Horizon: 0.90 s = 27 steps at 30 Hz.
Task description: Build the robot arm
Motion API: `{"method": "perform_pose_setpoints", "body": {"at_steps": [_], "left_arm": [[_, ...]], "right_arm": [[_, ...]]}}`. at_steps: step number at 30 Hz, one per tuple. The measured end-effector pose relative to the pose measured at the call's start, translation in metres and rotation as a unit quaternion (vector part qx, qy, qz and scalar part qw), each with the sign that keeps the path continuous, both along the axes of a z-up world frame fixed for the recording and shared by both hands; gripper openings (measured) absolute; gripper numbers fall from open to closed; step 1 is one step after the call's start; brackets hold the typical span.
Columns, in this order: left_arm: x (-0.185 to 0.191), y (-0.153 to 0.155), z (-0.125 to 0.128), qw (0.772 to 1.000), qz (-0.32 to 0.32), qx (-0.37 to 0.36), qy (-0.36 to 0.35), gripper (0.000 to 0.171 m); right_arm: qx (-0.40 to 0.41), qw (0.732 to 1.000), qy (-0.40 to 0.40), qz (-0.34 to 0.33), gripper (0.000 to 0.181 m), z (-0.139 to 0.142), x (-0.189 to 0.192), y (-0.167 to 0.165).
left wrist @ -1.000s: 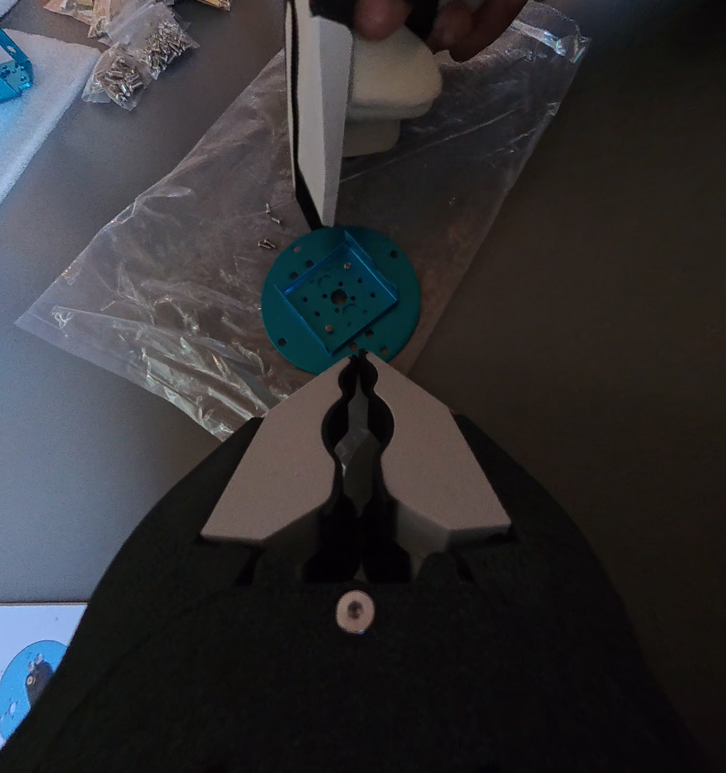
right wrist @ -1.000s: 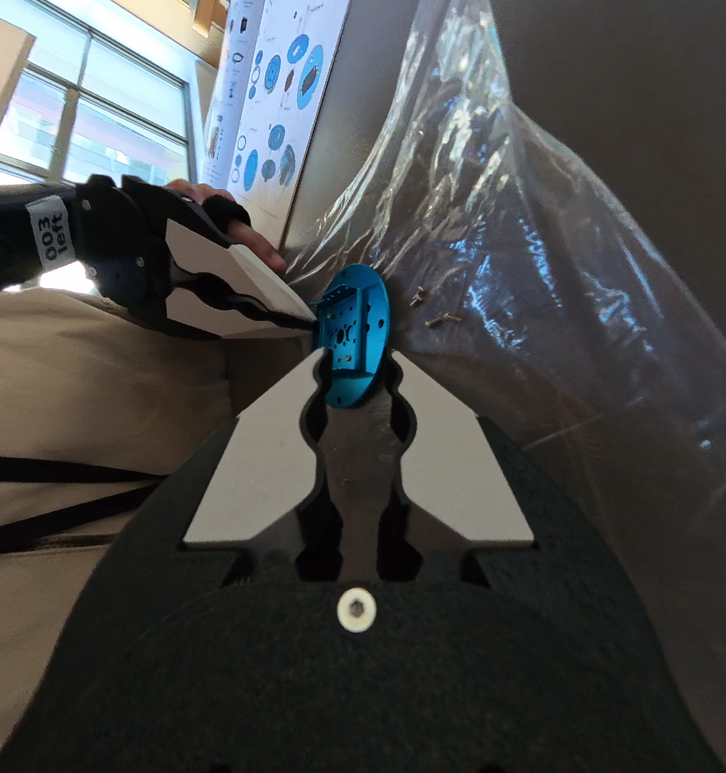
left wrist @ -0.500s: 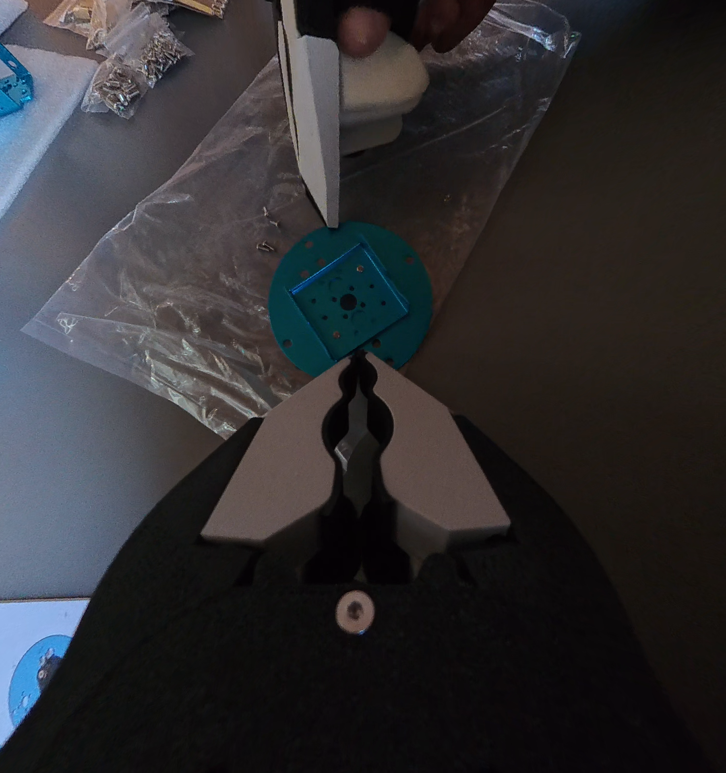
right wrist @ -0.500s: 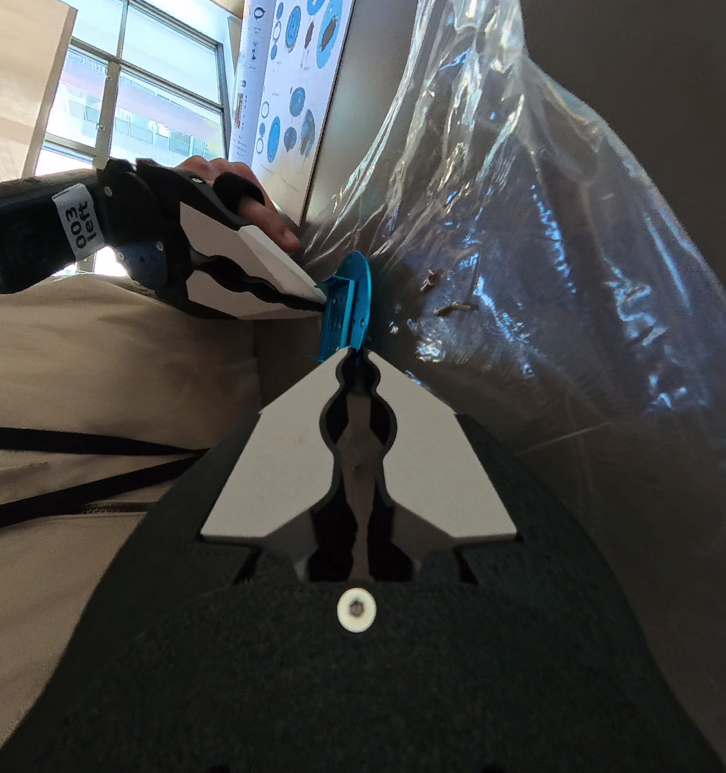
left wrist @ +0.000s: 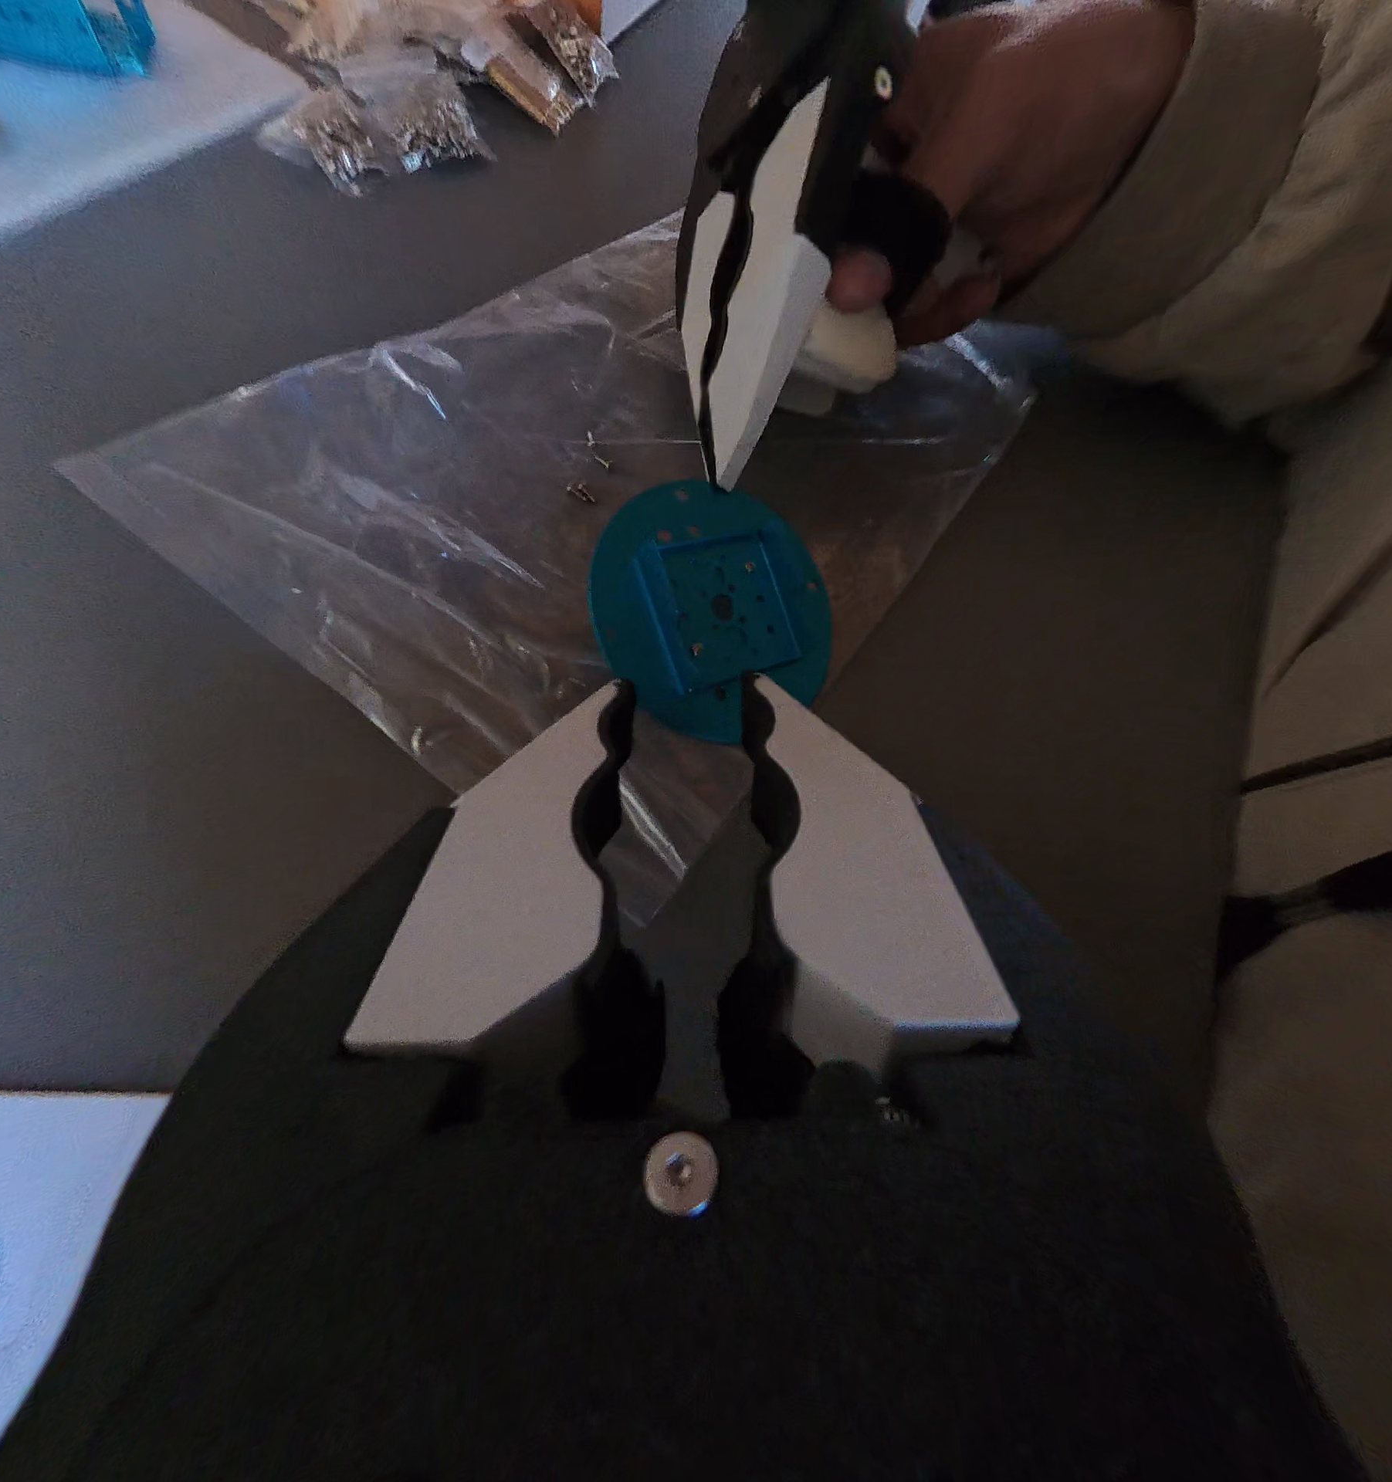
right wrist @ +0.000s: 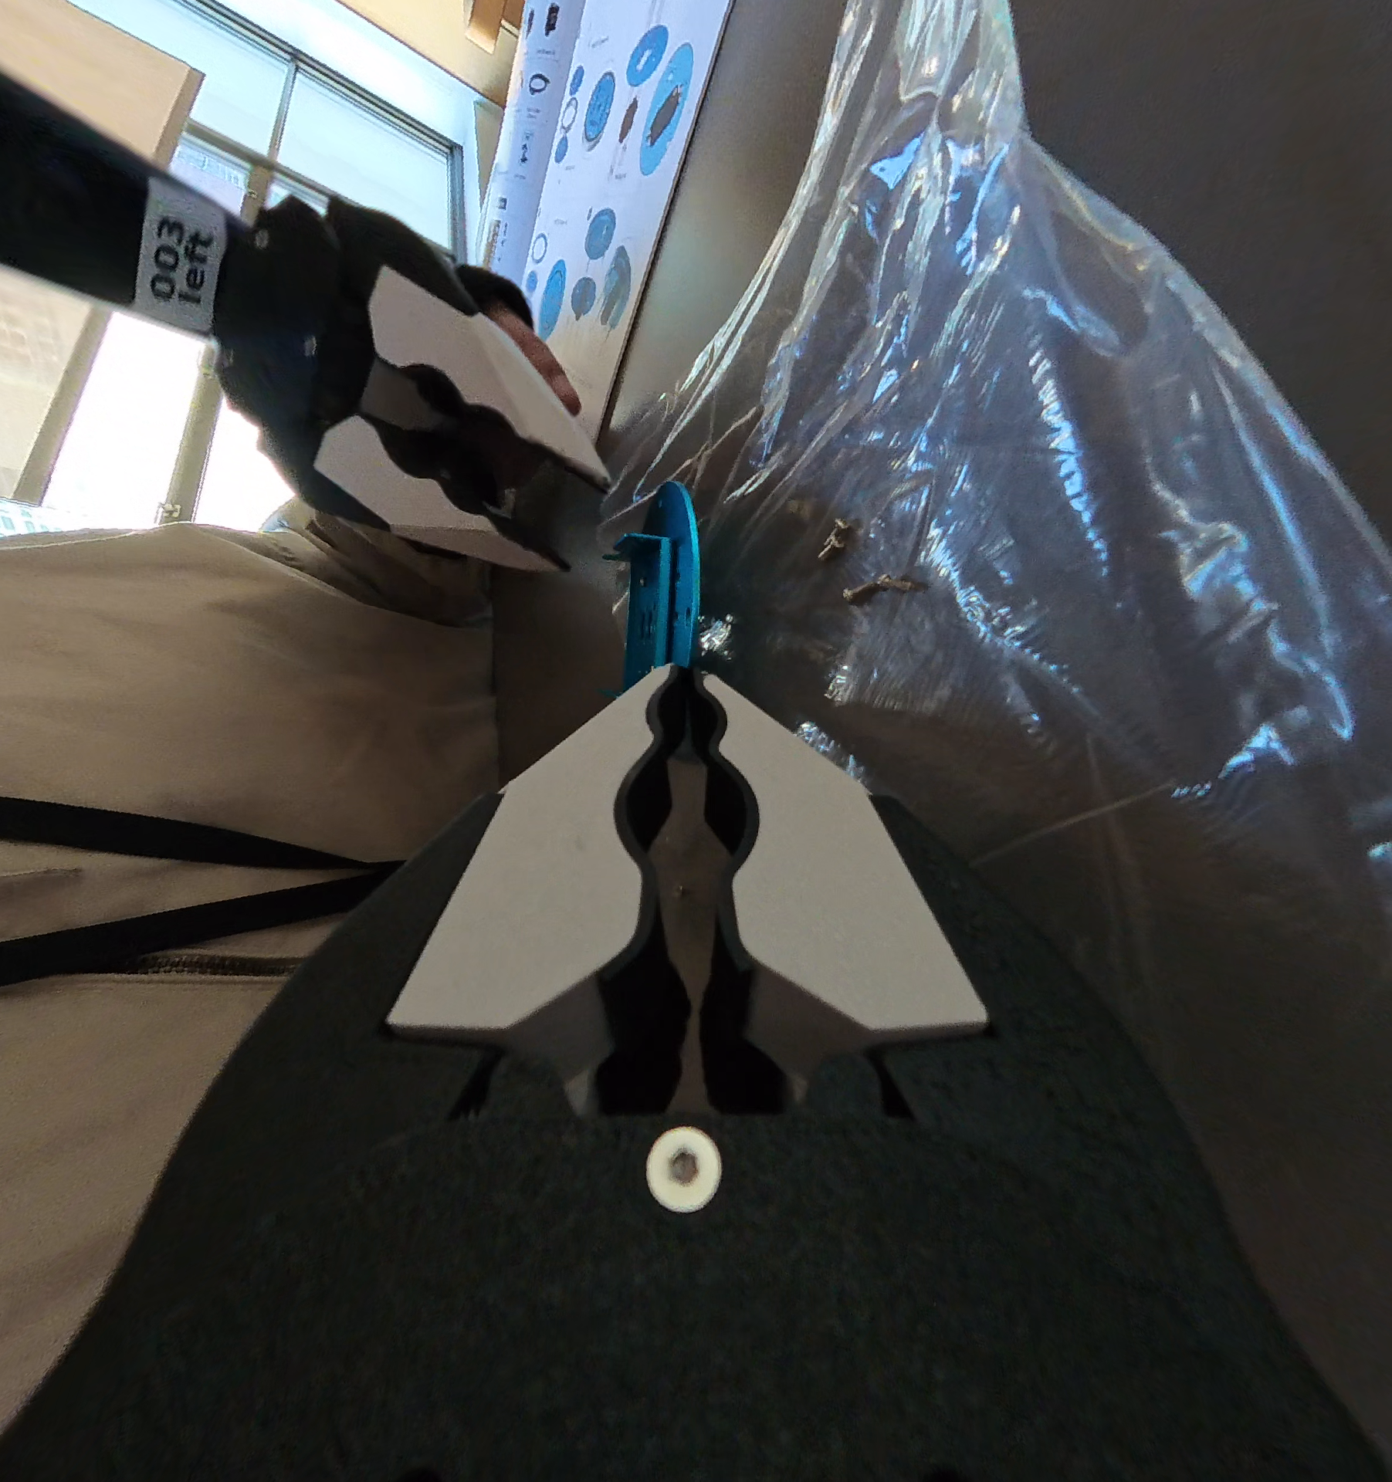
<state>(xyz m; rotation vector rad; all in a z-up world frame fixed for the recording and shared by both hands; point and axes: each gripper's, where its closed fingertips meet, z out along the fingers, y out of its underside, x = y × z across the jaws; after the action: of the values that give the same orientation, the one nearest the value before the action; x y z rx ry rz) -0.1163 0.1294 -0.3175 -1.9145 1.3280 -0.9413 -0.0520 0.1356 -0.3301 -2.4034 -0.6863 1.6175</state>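
Right wrist: left hand-held gripper point(right wrist: 584, 525) wears a label point(right wrist: 179, 265) (white).

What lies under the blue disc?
The disc, gripped at its rim by the right tongs, sits over a clear plastic bag on the grey table. The patch right beneath it is hidden.

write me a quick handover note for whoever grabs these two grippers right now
Left gripper: open, jaws either side of the blue disc near rim; the right wrist view shows a gap, no contact.
Right gripper: shut on the disc's far rim, holding it edge-on to its camera.
Disc: carries a square bracket and sits over the clear plastic bag on the grey table.
Loose screws lie on the bag beside the disc.
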Motion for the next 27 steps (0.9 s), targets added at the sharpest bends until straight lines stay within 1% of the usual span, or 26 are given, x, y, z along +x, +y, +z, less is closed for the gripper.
{"method": "perform_pose_setpoints", "body": {"at_steps": [3,6,8,12,15,17,19,21,24,27], "left_arm": [[0.004,0.006,-0.004,0.997,0.019,-0.078,-0.015,0.028],[0.007,0.010,-0.007,0.992,0.033,-0.123,-0.023,0.028],[0.007,0.009,-0.005,0.991,0.036,-0.128,-0.026,0.030],[0.005,0.006,-0.001,0.988,0.063,-0.138,-0.033,0.031],[0.008,0.004,-0.008,0.987,0.076,-0.137,-0.025,0.031],[0.010,0.009,-0.007,0.985,0.084,-0.143,-0.039,0.031],[0.011,0.016,0.000,0.980,0.088,-0.167,-0.064,0.031],[0.008,0.026,0.000,0.978,0.094,-0.174,-0.067,0.030],[0.007,0.032,-0.004,0.979,0.076,-0.180,-0.054,0.026],[0.010,0.024,-0.009,0.979,0.032,-0.197,-0.043,0.023]], "right_arm": [[0.009,1.000,0.003,0.000,0.000,0.001,0.000,0.000],[0.022,1.000,0.009,-0.001,0.000,0.003,-0.001,0.000],[0.031,0.999,0.014,-0.003,0.000,0.004,-0.001,0.000],[0.030,0.999,0.029,-0.006,0.000,0.008,-0.003,0.000],[0.025,0.999,0.039,-0.005,0.000,0.009,-0.003,-0.001],[0.028,0.999,0.039,-0.002,0.000,0.010,-0.003,-0.001],[0.032,0.999,0.039,0.001,0.000,0.010,-0.003,-0.002],[0.035,0.999,0.040,0.002,0.000,0.010,-0.002,-0.002],[0.042,0.998,0.042,0.005,0.000,0.010,-0.002,-0.002],[0.049,0.998,0.044,0.008,0.000,0.011,-0.001,-0.003]]}}
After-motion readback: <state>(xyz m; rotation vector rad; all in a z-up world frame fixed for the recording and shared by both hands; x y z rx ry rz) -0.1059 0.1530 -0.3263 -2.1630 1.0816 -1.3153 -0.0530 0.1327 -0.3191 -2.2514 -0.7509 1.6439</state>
